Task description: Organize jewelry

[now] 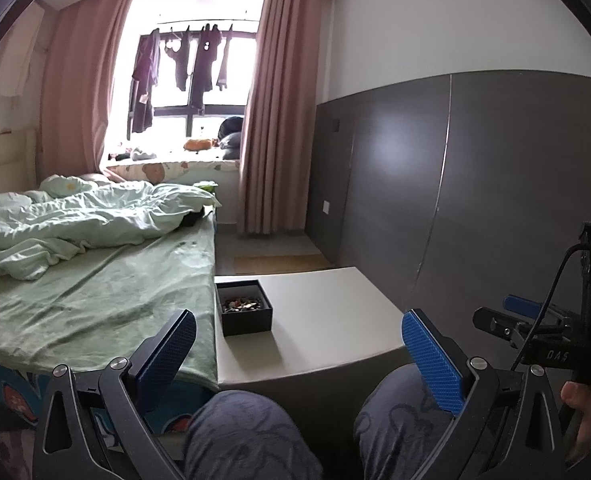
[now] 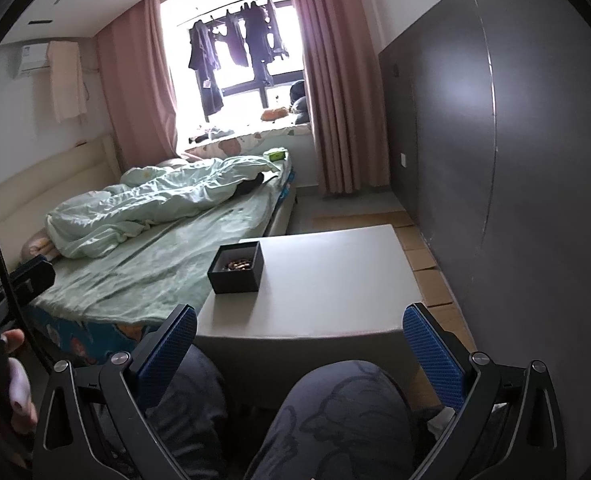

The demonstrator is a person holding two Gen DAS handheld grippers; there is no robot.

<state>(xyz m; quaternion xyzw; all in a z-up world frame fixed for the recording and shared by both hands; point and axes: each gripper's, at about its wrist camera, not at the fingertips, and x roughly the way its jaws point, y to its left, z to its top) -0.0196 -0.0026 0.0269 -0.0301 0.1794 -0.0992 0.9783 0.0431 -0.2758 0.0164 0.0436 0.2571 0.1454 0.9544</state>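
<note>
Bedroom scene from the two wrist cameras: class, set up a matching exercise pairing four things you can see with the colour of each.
Things:
1. jewelry box
2. curtains
3. bed sheet
4. claw pads

Colours:
A. blue
B. pale green
C. black
D. pink

Pairs: 1-C, 2-D, 3-B, 4-A

The box sits open on the white table beside the bed, with small mixed pieces inside.
</note>
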